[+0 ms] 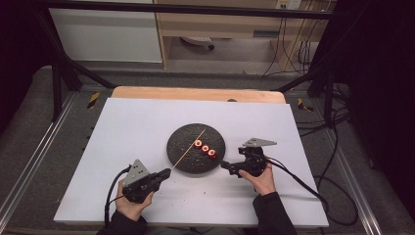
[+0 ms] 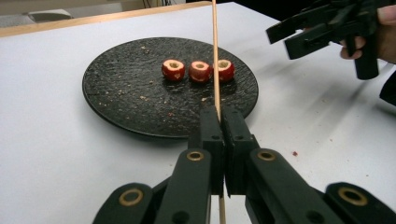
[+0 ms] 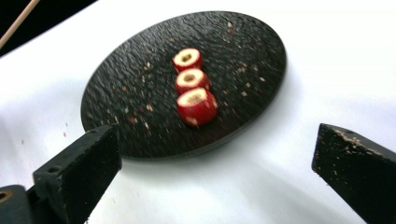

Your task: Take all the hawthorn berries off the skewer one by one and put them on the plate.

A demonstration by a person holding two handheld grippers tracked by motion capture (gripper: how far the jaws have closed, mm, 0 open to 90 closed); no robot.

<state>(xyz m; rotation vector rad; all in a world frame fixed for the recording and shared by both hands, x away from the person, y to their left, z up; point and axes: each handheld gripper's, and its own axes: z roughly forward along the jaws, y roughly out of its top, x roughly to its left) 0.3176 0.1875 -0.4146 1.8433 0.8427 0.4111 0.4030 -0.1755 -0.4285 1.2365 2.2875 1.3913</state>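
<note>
A round black plate (image 1: 177,142) lies mid-table with three hollowed red fruit pieces (image 1: 205,148) in a row on it. My left gripper (image 1: 168,172) is at the plate's near-left edge, shut on a thin wooden skewer (image 1: 188,147) that slants up over the plate. In the left gripper view the skewer (image 2: 215,56) rises from the closed jaws (image 2: 220,114) in front of the fruit pieces (image 2: 199,71). My right gripper (image 1: 223,165) is just off the plate's right rim. Its jaws (image 3: 215,140) stand wide open with nothing between them, facing the fruit pieces (image 3: 190,79).
A white board (image 1: 122,127) covers the wooden table (image 1: 195,93). Crumbs speckle the plate (image 3: 243,46). Cables (image 1: 313,188) trail off the right side, and black frame bars (image 1: 63,68) stand at the back corners.
</note>
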